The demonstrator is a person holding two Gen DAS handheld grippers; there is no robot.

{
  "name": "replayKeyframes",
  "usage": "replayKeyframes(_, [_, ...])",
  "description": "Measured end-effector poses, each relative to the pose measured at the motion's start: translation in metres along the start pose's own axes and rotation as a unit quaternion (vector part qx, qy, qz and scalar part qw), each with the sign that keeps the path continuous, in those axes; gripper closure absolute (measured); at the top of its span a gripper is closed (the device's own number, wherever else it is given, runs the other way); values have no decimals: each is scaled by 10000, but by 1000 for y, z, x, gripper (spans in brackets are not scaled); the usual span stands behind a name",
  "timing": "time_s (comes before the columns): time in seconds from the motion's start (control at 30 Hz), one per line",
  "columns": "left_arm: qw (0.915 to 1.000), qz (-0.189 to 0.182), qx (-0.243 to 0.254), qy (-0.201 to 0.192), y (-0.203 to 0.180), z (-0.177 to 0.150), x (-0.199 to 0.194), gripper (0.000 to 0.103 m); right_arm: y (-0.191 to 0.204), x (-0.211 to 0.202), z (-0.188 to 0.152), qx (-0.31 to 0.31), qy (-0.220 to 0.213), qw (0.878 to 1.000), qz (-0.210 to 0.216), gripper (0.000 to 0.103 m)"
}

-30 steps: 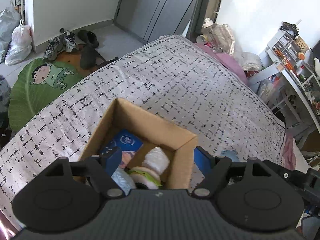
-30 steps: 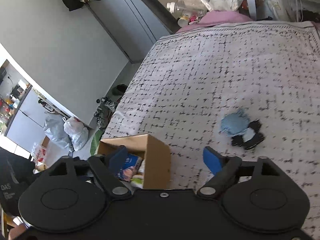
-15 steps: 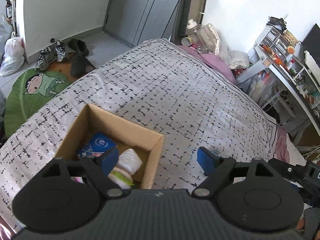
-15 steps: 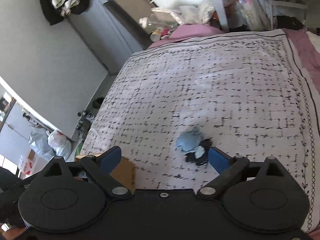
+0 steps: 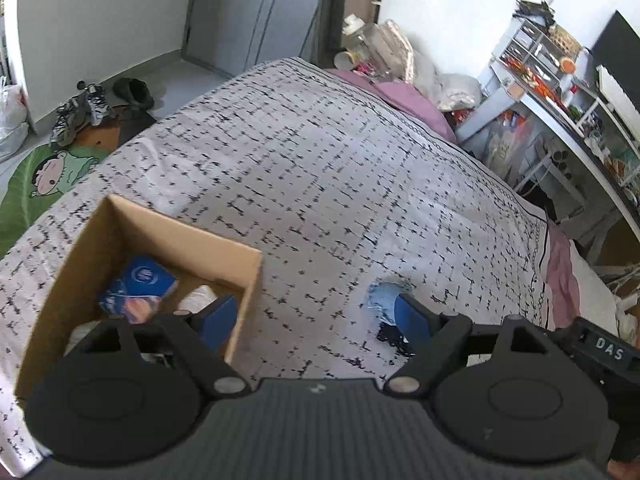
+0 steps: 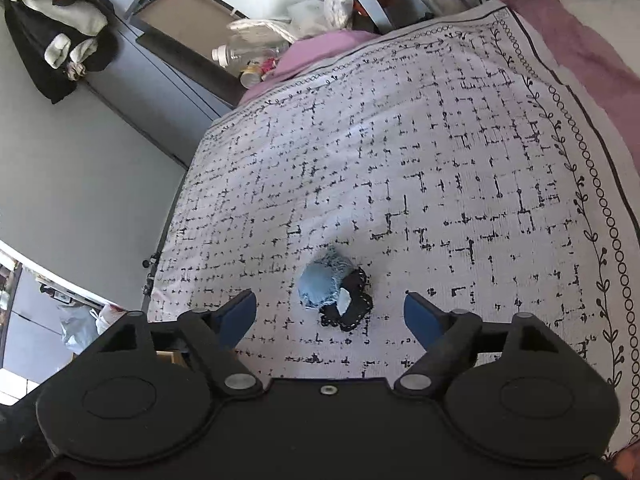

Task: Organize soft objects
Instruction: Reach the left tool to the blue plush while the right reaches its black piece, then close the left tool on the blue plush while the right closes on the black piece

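A small blue fuzzy soft toy (image 6: 325, 286) lies on a black lacy piece (image 6: 352, 312) on the patterned bedspread (image 6: 420, 184). My right gripper (image 6: 330, 318) is open and empty, hovering just short of the toy, which sits between its fingers' line. In the left wrist view the toy (image 5: 382, 302) is partly hidden behind the right finger of my left gripper (image 5: 316, 316), which is open and empty. An open cardboard box (image 5: 176, 232) on the bed at the left holds a blue packet (image 5: 140, 284) and other soft items.
The bed edge drops to the floor at the left, with shoes (image 5: 80, 112) and a green cartoon mat (image 5: 44, 176). A cluttered desk and shelves (image 5: 560, 80) stand to the right. Pink bedding (image 6: 580, 48) lies beyond the bedspread.
Both grippers have swung right, away from the box toward the blue toy. The toy now sits centred in front of the right gripper. The box has left the right wrist view.
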State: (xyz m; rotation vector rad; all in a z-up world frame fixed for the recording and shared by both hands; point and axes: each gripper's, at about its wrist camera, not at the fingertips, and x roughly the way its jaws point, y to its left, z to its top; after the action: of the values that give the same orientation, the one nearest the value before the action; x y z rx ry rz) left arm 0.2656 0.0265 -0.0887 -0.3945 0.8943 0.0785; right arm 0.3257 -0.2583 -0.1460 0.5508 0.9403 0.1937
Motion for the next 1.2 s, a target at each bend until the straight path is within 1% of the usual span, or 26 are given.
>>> replayKeyframes(0.03, [10000,-3,20,5,-3,0,2,18,-2,3,0,17,31,10000,8,26])
replayKeyframes(0.17, [10000,-27,84,25,-13,1,15,18,-14,14,2,305,252,9990,187,39])
replayKeyframes(0.3, [9999,-17,118,94,-21,3,31,18,-25,26,4,609,455,9965,350,45])
replayKeyframes(0.47, [9997,-26,83,208,-27,4,51,18,-35,39,7,890,583,9933,457,53])
replayKeyframes(0.7, [9993,-109,86,360,-38,7,81,19,-46,64,10,1127,782,9896,426,58])
replayKeyframes(0.9, [9986,-194,27,482,-41,10,106,19,-49,86,12,1191,1019,9862,538,59])
replayKeyframes(0.97, [9983,-231,-2,531,-41,11,113,21,-48,92,12,1179,1085,9857,529,60])
replayKeyframes(1.03, [9980,-268,-9,580,-42,12,120,22,-47,98,13,1163,1132,9854,505,63])
replayKeyframes(1.07, [9978,-290,-8,604,-43,12,124,22,-47,101,13,1163,1158,9852,495,68])
replayKeyframes(1.1, [9975,-309,-6,631,-45,11,127,22,-48,104,13,1171,1195,9847,492,77])
replayKeyframes(1.13, [9973,-328,-3,658,-46,11,130,22,-49,107,13,1171,1233,9842,498,83])
replayKeyframes(1.17, [9970,-356,5,691,-48,10,134,22,-50,110,12,1166,1274,9837,500,87])
replayKeyframes(1.2, [9966,-385,13,735,-50,9,138,23,-51,111,12,1159,1283,9837,500,88])
